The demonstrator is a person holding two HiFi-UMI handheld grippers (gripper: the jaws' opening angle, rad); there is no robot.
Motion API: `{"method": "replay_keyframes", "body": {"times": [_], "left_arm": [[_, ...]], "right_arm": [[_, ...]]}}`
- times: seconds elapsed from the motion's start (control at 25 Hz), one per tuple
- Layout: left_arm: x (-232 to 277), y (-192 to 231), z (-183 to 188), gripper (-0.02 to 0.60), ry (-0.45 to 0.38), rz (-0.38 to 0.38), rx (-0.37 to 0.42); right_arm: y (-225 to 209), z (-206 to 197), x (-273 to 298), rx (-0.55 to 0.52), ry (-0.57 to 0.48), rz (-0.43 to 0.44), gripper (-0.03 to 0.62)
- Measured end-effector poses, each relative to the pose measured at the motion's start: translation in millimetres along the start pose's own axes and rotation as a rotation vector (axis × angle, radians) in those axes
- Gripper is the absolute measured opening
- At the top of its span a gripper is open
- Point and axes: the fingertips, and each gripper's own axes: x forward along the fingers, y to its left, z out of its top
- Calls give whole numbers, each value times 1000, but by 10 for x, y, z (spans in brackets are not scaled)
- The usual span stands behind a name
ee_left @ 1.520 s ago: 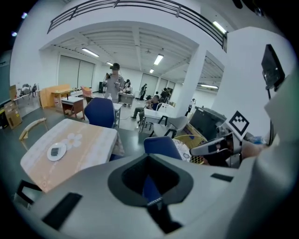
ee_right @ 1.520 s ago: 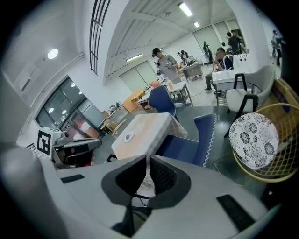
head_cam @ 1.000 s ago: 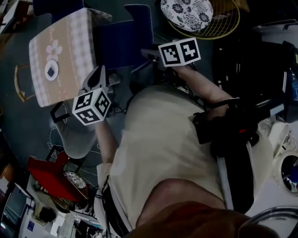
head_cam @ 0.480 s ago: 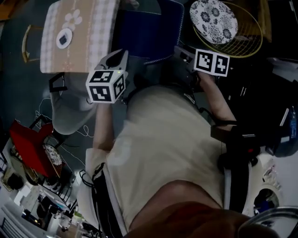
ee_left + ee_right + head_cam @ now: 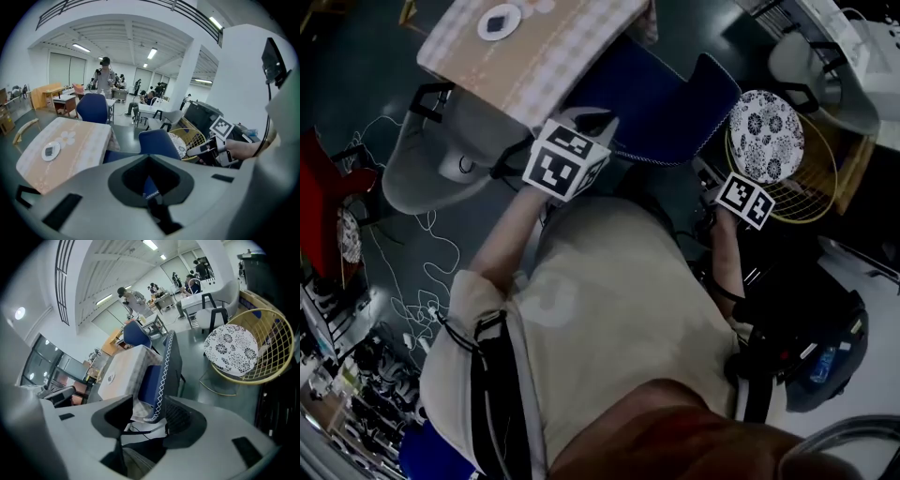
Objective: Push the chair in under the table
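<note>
A grey chair stands at far left, beside the cloth-covered counter, where one white dish sits near the middle. Just right of the counter's near edge, the person's left claw hangs with its jaws closed tight on nothing. It is angled down over the seat of the blue chair, a posture that suggests it is being kept out of the way or readied as a blunt pusher rather than a grabber.

The blue chair, the object of the job, has the front of its seat at the hanging cloth and its back standing out toward the person. It appears only partly tucked in and not yet pushed home.

Further right, the right claw has just been opening its jaws. They stand wide apart with nothing pressed between them, and the chair's white-stitched back edge lines up beyond the gap, probably so the claw can take or brace against the backrest for the shove.

At far right a yellow wire chair carries a flower-patterned cushion, seemingly clear of the push path.

The count: two claws, one counter, one dish, one grey chair, one wire chair with one cushion, and two blue chairs, the second blue chair on the counter's far side.
</note>
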Motion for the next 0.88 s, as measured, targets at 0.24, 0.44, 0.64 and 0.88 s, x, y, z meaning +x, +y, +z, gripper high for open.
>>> {"method": "replay_keyframes", "body": {"times": [0.24, 0.44, 0.64, 0.88], "left_arm": [[-1, 34, 6, 9, 8, 32, -24], [21, 23, 35, 9, 25, 81, -46], [110, -136, 144, 9, 14, 106, -57], [157, -280, 162, 9, 25, 159, -49]], "right_arm": [[-171, -64, 282, 40, 99, 10, 204], [-223, -91, 484, 41, 176, 48, 204], [-276, -141, 639, 126, 264, 114, 204], [-308, -97, 772, 106, 305, 133, 190]]}}
